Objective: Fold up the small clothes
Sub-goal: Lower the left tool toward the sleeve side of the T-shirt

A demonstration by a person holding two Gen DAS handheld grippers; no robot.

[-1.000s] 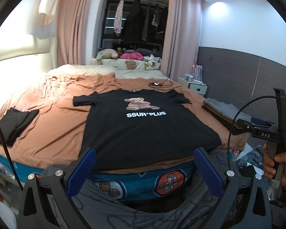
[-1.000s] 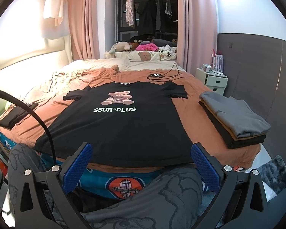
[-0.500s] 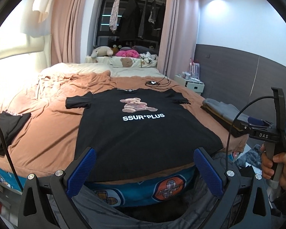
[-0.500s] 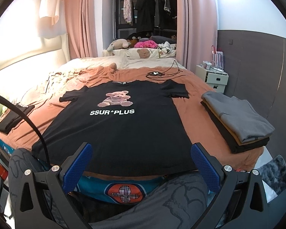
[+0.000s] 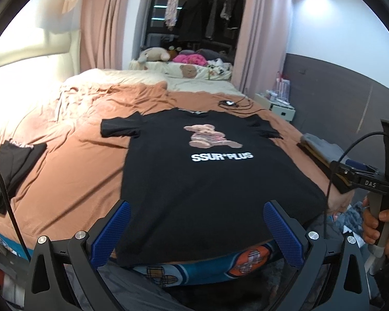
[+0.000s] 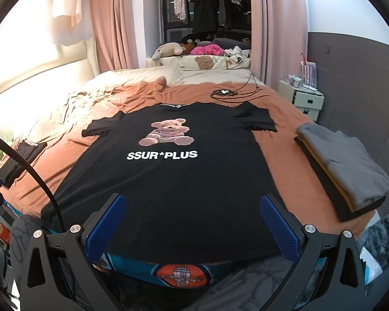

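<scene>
Both cameras have risen and edged closer to the bed: the black bear-print T-shirt (image 6: 168, 171) now fills mid-frame, spread flat and unfolded. The left gripper (image 5: 197, 230) and right gripper (image 6: 192, 226) hover with jaws apart, empty, so folding hasn't begun.

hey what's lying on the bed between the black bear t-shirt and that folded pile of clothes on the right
Nothing: between the black t-shirt and the folded pile there is only a bare strip of the brown bedsheet. The right wrist view shows it best.
</scene>
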